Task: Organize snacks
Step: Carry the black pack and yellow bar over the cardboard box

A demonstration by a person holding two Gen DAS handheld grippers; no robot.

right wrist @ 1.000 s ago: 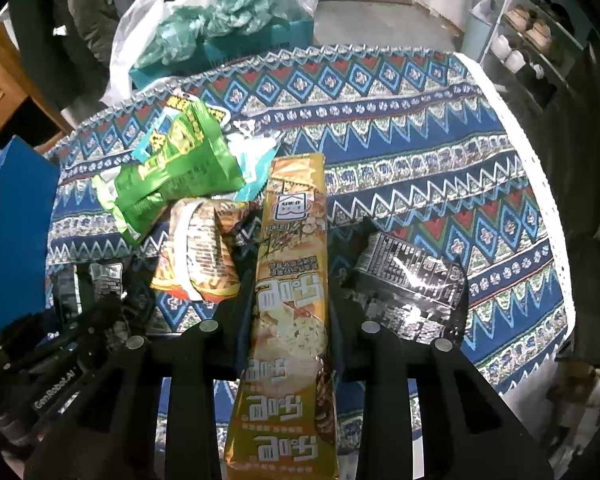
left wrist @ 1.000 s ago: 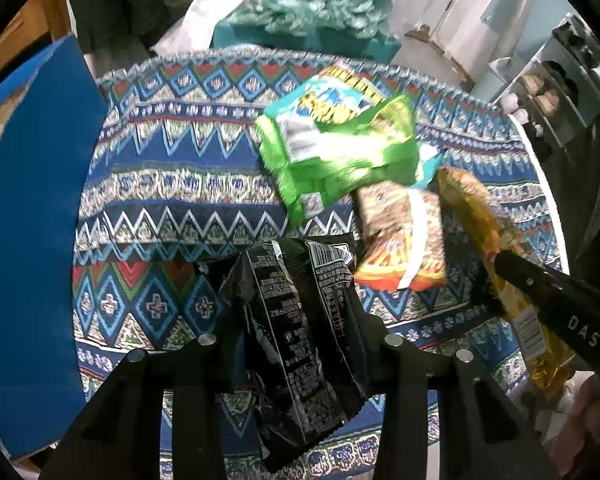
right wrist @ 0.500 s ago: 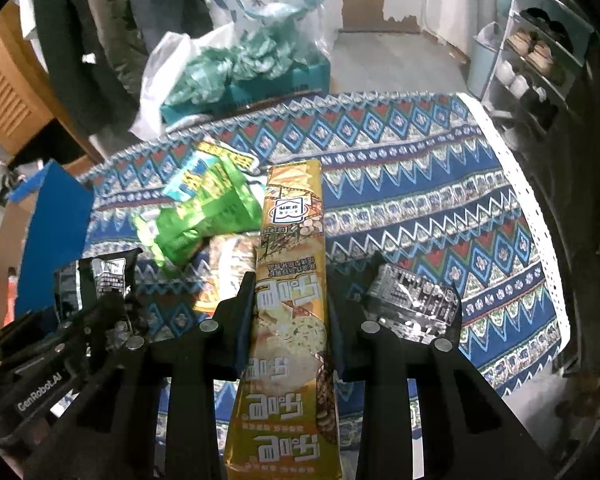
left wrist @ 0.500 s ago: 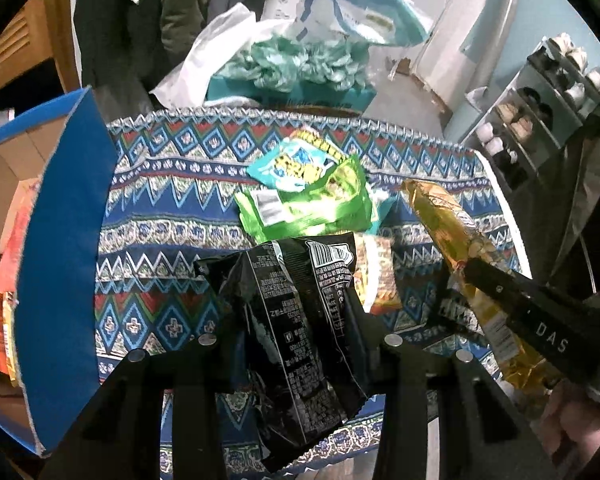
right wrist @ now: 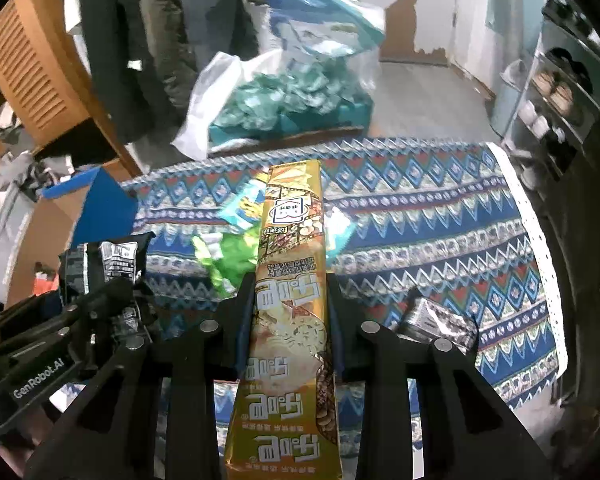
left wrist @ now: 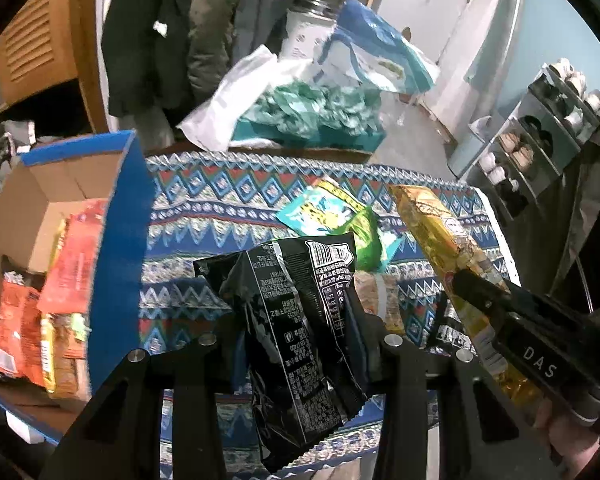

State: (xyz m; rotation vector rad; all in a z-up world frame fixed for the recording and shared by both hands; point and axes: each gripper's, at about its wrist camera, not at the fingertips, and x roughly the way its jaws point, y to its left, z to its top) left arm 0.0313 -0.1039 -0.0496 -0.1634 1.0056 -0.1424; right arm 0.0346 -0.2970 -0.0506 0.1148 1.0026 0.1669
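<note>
At far left, beside the table, an open cardboard box (left wrist: 60,184) with blue outer walls holds red and orange snack packets (left wrist: 40,300), stood on edge against one another.

Left gripper (left wrist: 296,332): jaws clamped on a black snack bag (left wrist: 296,304), printed back facing the camera, barcode at the top. Bag is lifted clear of the patterned tablecloth (left wrist: 228,200) and hangs crumpled between the fingers.

Table centre: a green packet (left wrist: 366,240) lies partly over a light blue and yellow packet (left wrist: 320,210). Just in front of them an orange-brown packet (left wrist: 380,292) lies flat, mostly hidden behind the black bag in the left wrist view.

Right gripper (right wrist: 290,312): jaws closed on a long golden snack pack (right wrist: 292,280), gripped about mid-length; its far end points away over the table, its near end reaches to the bottom of the right wrist view. Pack is held above the cloth. A hand (left wrist: 572,440) shows at the lower right edge behind this gripper.

Right of centre: a second black-and-silver packet (right wrist: 436,320) lies on the cloth, near the table's front edge.

Beyond the table: a teal box (right wrist: 288,120) heaped with pale green wrapped items, a white plastic bag against it. Shelving (left wrist: 540,136) stands at far right.
</note>
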